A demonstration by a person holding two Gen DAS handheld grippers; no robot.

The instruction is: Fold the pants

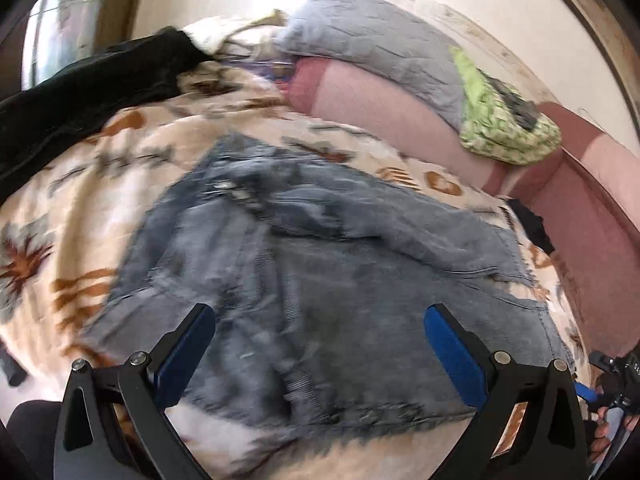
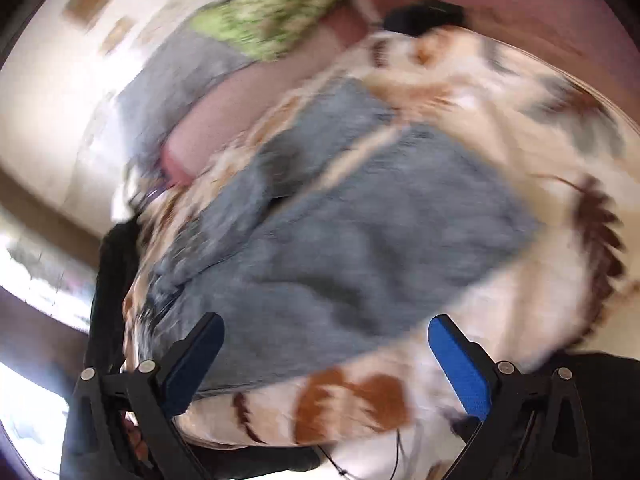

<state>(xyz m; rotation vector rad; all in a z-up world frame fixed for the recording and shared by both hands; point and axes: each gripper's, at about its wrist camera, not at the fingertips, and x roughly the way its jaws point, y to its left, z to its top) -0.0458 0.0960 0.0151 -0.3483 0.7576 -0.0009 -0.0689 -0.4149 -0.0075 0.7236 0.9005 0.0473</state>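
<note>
From the left wrist camera, the jean shorts (image 1: pixel 320 280) lie spread out on a cream blanket (image 1: pixel 80 200) with brown and gray leaf shapes. The picture is a bit blurry. The left gripper (image 1: pixel 320 364) hangs over the shorts near their frayed bottom edge, with its two blue pads wide apart and nothing between them. At 10 o'clock there is a black cloth (image 1: pixel 92 88) on the blanket. At 12 o'clock a gray pillow (image 1: pixel 372 36) leans by the wall. At 2 o'clock a green patterned cloth (image 1: pixel 504 120) sits on a pink cushion (image 1: pixel 392 108). At 4 o'clock, at the very edge, a bit of the other gripper shows.

From the right wrist camera, everything is very blurry. The shorts (image 2: pixel 352 248) fill the middle, flat on the same blanket (image 2: pixel 500 120). The right gripper (image 2: pixel 326 364) is also opened wide and holds nothing. The green cloth (image 2: pixel 272 16) is at 12 o'clock, and the gray pillow (image 2: pixel 176 92) at 10 o'clock.
</note>
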